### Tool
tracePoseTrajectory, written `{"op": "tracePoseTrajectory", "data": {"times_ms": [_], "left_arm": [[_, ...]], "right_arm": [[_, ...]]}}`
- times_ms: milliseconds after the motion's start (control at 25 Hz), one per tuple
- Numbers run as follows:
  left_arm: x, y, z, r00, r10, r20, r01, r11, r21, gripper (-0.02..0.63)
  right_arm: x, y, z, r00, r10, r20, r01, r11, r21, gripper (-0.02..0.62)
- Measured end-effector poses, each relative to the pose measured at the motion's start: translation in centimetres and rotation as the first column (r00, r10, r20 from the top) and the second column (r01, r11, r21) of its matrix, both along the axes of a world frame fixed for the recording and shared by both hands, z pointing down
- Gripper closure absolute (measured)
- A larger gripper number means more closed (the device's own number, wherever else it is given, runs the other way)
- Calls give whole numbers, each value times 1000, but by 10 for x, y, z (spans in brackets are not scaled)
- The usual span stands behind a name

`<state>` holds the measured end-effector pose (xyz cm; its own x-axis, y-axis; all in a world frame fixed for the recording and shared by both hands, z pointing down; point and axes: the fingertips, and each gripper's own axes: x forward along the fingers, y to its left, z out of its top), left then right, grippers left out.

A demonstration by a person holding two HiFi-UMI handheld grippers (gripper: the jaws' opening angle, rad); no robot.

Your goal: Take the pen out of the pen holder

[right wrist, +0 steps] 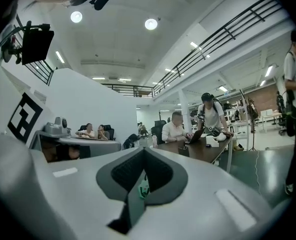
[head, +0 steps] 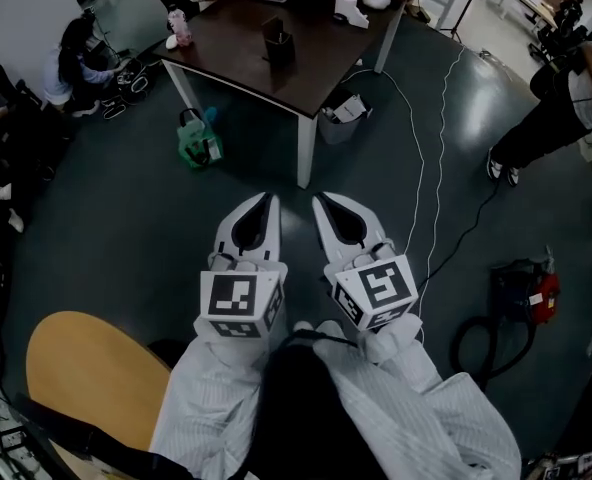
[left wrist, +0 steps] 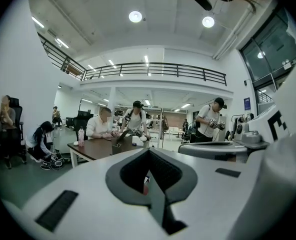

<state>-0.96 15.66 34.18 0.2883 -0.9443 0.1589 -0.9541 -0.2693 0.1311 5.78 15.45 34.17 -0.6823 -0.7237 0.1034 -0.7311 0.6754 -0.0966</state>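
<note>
A black pen holder (head: 277, 43) stands on the dark brown table (head: 238, 56) some way ahead of me. I cannot make out a pen in it at this distance. My left gripper (head: 269, 200) and right gripper (head: 321, 200) are held side by side over the dark floor, both pointing at the table's near corner. Each has its jaws shut with nothing between them. The holder is a small dark box (left wrist: 120, 143) in the left gripper view. It shows again (right wrist: 183, 151) on the table in the right gripper view.
A green bag (head: 198, 140) and a white bin (head: 344, 113) sit on the floor by the table legs. White cables (head: 421, 168) run along the floor to the right. A wooden chair seat (head: 86, 368) is at my lower left. People sit at the table, and one person (head: 561, 108) stands at the right.
</note>
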Motion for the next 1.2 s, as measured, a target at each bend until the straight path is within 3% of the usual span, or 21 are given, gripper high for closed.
{"op": "tracePoseTrajectory", "data": {"times_ms": [400, 760, 1200], "left_arm": [[-46, -136, -2, 999, 42, 17, -43, 999, 6, 603], [-52, -229, 17, 996, 84, 3, -84, 995, -46, 603], [-33, -369, 29, 1000, -18, -14, 17, 997, -76, 602]], "right_arm": [[-39, -135, -4, 998, 56, -14, -56, 998, 12, 594], [-45, -230, 15, 994, 105, -38, -107, 993, -45, 594], [-26, -374, 32, 997, -17, -79, 10, 996, -88, 594]]}}
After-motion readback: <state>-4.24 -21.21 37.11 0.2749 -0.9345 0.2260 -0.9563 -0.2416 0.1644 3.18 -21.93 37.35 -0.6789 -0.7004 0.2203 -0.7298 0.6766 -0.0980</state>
